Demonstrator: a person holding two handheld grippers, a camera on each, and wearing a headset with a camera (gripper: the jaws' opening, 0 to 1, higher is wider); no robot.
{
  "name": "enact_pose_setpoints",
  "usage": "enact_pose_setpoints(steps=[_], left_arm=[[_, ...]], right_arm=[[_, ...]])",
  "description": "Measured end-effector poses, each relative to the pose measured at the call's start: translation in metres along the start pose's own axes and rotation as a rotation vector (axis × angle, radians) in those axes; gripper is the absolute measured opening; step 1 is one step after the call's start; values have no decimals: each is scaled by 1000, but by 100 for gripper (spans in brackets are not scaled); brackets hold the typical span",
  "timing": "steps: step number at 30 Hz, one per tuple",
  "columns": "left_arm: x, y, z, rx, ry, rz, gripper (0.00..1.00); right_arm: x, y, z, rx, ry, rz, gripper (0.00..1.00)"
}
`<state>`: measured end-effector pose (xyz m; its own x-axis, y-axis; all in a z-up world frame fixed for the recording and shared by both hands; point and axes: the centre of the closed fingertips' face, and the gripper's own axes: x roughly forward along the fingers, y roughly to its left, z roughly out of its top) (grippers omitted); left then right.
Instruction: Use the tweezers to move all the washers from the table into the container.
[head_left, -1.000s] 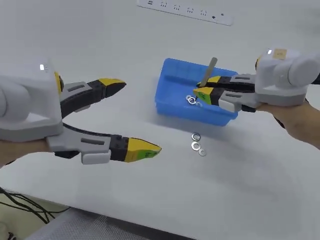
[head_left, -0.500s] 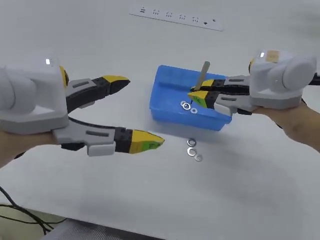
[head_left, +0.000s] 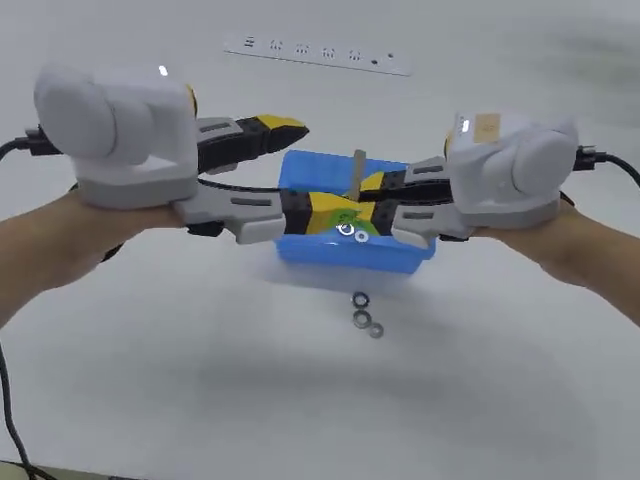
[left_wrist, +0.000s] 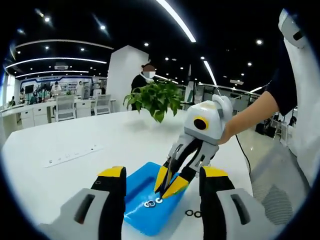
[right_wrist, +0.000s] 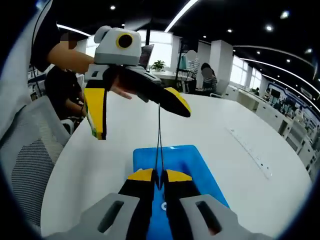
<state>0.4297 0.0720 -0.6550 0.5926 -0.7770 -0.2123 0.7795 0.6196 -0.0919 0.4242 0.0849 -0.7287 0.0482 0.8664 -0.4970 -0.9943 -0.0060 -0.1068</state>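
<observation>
three washers (head_left: 363, 319) are left on the tabletop (head_left: 200, 380), in a short row just near of the blue container (head_left: 330, 257), and a couple more sit inside it. the tweezers (head_left: 357, 172) point up and far, clamped in the right gripper (head_left: 368, 200) over the container, so the loose washers lie nearer the person than that gripper. the left gripper (head_left: 315, 170), jaws wide apart, has swung in from the left since a second ago. the washers haven't moved.
</observation>
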Motion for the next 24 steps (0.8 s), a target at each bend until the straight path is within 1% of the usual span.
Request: enact_pose_setpoints(steps=[3,4,5,6,7,9,10,11,13,18,20,24], left_arm=[[6,-3,1,22,19,-28,57],[8,-4,0,39,31,-38,56],[9,-4,0,43,37,-44,54],[10,-6,-1,46,48,-62,50],[11,-7,-2,45,52,-68,46],[11,-14,-3,33,66,-113,27],[11,-14,-3,49,67,-114,22],[11,-15,-3,57,68,-113,22],[12,-21,-3,61,72,-128,24],[10,-26,-3,75,83,-155,19],[9,-30,-3,82,89,-179,15],[7,-29,-3,115,103,-183,13]], right_arm=[[-1,1,3,-5,-7,1,8],[-1,1,3,-5,-8,1,8],[-1,1,3,-5,-9,2,8],[-1,1,3,-4,-10,2,8],[-1,1,4,-4,-10,4,8],[-1,2,3,-4,-7,9,8],[-1,3,3,-3,-7,12,8],[-1,4,3,-2,-6,14,8],[-1,7,3,-2,-5,20,8],[0,10,5,-4,-7,29,8],[1,11,5,-15,-6,34,8],[1,12,6,-37,-2,39,8]])
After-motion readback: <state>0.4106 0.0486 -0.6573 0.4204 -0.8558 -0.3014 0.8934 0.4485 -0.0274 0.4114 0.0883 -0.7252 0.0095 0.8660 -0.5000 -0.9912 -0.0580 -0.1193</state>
